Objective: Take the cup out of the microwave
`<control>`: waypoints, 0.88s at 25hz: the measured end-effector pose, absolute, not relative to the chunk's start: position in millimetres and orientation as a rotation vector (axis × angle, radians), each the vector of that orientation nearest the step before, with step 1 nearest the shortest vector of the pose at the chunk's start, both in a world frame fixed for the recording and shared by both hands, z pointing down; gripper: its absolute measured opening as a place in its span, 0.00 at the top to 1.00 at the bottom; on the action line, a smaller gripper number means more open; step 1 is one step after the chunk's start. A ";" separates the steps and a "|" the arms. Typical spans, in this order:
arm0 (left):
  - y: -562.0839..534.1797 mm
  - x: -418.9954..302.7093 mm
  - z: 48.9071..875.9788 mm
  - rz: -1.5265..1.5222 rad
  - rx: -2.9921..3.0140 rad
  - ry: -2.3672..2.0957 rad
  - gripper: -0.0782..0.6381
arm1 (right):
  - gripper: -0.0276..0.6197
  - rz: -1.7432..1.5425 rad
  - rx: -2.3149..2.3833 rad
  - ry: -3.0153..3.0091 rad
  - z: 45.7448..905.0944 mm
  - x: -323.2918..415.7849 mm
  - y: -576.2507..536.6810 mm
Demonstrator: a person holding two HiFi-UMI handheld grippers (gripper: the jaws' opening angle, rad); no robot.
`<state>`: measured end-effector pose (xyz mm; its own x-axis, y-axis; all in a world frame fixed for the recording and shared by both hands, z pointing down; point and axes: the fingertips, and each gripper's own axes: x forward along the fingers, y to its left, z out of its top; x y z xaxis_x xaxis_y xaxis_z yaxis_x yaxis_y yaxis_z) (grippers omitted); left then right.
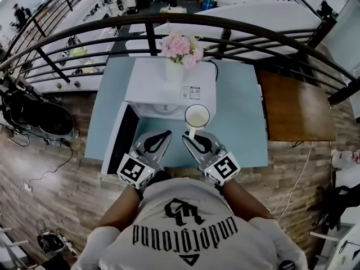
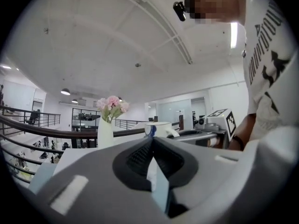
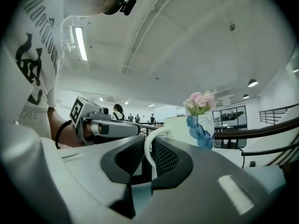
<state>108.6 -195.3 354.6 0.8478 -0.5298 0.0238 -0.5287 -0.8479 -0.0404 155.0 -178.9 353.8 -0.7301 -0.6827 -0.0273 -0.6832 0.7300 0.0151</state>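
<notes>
The white cup point(image 1: 197, 117) with a blue pattern hangs in the air in front of the white microwave point(image 1: 169, 86). My right gripper point(image 1: 191, 135) is shut on its handle. In the right gripper view the curved handle point(image 3: 148, 148) sits between the pads and the cup body point(image 3: 196, 129) stands beyond the tips. The microwave door point(image 1: 115, 136) is swung open to the left. My left gripper point(image 1: 166, 134) is level beside the right one, shut with nothing in it point(image 2: 152, 141). The cup point(image 2: 159, 129) also shows in the left gripper view.
A white vase of pink flowers point(image 1: 180, 52) stands on top of the microwave. The microwave rests on a light blue table point(image 1: 242, 117). A black curved railing point(image 1: 253, 30) runs behind it, and a brown wooden table point(image 1: 295, 106) is at the right.
</notes>
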 end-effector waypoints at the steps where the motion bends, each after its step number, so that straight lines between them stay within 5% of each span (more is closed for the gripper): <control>1: -194.4 106.4 351.3 -0.050 -2.982 0.863 0.82 | 0.88 0.039 -1.142 2.902 351.7 154.7 -178.0; 22: -139.6 1.4 307.0 -0.059 -2.979 0.746 0.82 | 0.88 0.069 -1.305 2.784 312.1 89.1 -138.1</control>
<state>1.4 -139.6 307.0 0.8813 -0.4722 0.0201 -0.4695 -0.8796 -0.0772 89.1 -138.1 312.1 -0.6382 -0.7658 -0.0790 -0.7687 0.6395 0.0122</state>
